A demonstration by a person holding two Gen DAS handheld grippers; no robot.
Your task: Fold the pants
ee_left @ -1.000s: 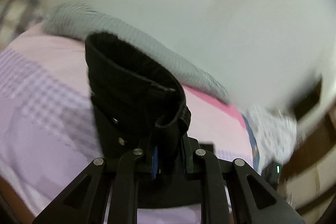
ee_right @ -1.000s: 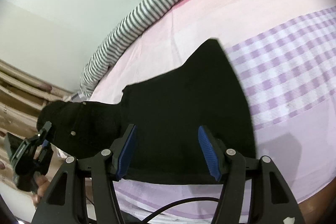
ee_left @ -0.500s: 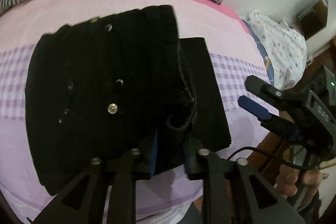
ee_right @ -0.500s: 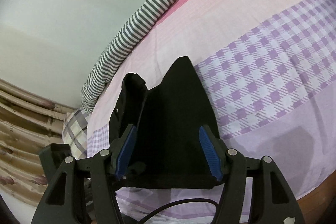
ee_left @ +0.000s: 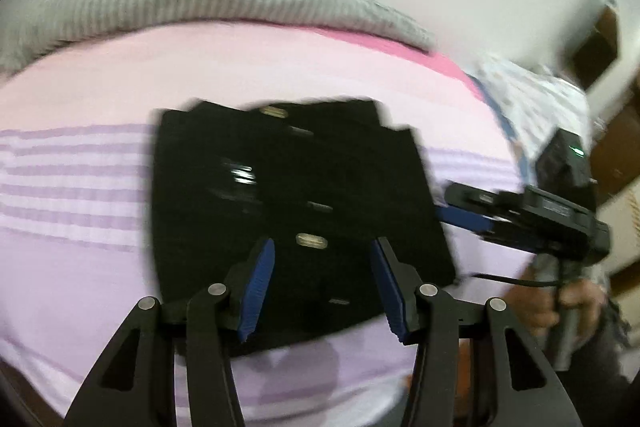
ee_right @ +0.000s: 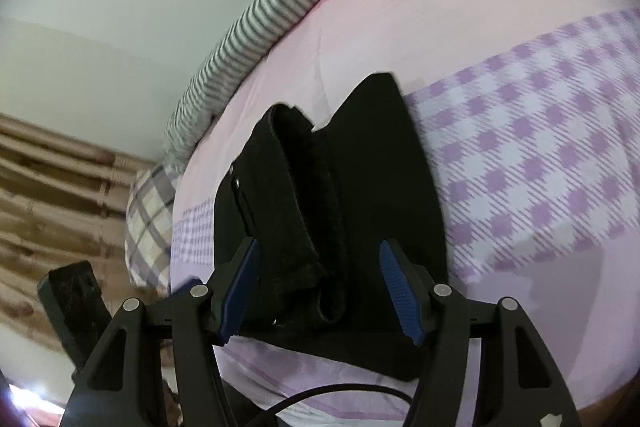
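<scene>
A home bedroom here: a bed (ee_right: 500,39) in pink and purple-checked sheets, a striped blanket (ee_right: 280,11) along the wall, a plaid pillow (ee_right: 150,215) at one end.

Matt black cloth pants (ee_right: 332,211) with shiny metal buttons (ee_left: 311,239); soft checked cotton bed sheet (ee_right: 540,163); ribbed blue rubber pads (ee_right: 400,301) on matt plastic.

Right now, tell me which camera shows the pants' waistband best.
The right wrist view. There the waistband is sharp, running as a raised ridge along the top of the folded black pants. The left wrist view shows the pants blurred, only buttons distinguishable.
</scene>
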